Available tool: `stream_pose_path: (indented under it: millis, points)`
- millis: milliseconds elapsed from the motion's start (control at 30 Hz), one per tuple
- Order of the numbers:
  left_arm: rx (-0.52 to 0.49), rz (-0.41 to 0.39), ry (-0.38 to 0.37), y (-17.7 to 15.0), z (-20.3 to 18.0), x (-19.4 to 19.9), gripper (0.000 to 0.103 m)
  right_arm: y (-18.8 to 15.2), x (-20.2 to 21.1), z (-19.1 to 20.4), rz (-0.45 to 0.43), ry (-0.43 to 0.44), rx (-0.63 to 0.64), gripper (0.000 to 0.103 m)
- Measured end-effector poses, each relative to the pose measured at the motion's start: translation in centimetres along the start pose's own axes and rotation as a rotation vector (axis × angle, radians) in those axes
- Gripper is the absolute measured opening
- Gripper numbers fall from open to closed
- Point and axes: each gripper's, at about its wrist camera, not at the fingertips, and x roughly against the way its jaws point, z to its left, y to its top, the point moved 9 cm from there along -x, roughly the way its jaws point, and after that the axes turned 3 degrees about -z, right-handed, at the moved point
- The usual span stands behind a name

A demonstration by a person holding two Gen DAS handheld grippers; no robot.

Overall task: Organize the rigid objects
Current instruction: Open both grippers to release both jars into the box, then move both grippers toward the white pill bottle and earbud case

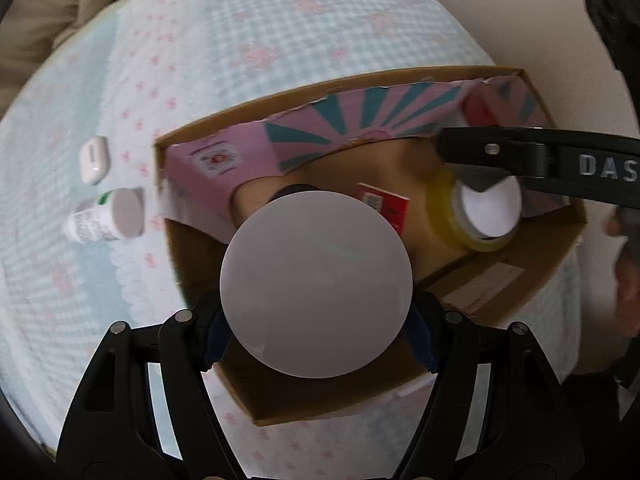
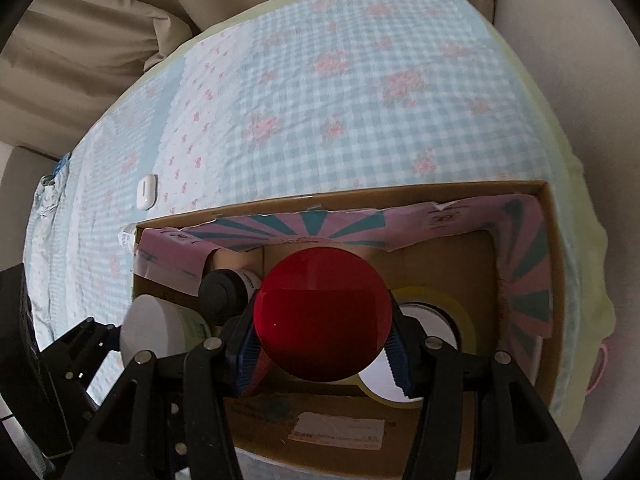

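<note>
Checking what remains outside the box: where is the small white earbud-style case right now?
The white case lies on the checked bedspread outside the cardboard box, left of it in the left wrist view, just beyond the white-capped bottle lying on its side.

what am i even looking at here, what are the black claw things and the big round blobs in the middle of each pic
The black claws are handheld grippers, one in each of a person's hands; there is no robot. Each picture comes from a fisheye camera mounted on a gripper, looking along its fingers, so everything bulges.

The blobs are container ends seen close up. The left gripper holds a white-capped container; the right gripper holds a red-capped container. Both hang over a cardboard box on a checked floral cloth.

Inside the box lie a roll of yellow tape, a black-capped bottle and a red packet. Outside it, on the cloth, are a small white case and a white bottle lying on its side.
</note>
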Motion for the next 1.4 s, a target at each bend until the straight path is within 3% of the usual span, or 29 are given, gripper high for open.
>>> stream_pose_path:
  millis: [67,100,133,233,433,933,1200,1400]
  points:
    - [0.002,-0.011,-0.019,0.3,-0.2,0.7,0.089,0.1,-0.3,0.1,0.004,0.018,-0.018,0.059]
    - [0.001,-0.021,-0.014,0.5,-0.2,1.1,0.103,0.3,-0.2,0.1,-0.005,0.035,-0.033,0.087]
    - [0.002,-0.043,-0.014,0.8,-0.2,1.9,0.103,0.7,0.2,0.0,-0.033,0.045,-0.047,0.103]
    - [0.024,-0.061,-0.016,0.9,0.5,3.4,0.103,1.3,1.5,-0.4,-0.096,0.045,-0.065,0.103]
    - [0.069,-0.074,0.003,0.3,2.1,5.0,0.103,0.7,3.3,-0.8,-0.119,0.038,-0.095,0.103]
    - [0.1,-0.177,0.04,-3.6,2.4,12.5,0.103,-1.8,9.9,4.0,-0.199,0.013,0.063,0.103]
    - [0.203,-0.2,0.096,-6.9,5.8,16.2,0.103,-3.6,11.3,7.5,-0.173,0.01,0.19,0.103]
    - [0.299,-0.214,0.137,-8.6,10.5,18.3,0.103,-4.4,10.8,10.1,-0.132,0.002,0.266,0.103]
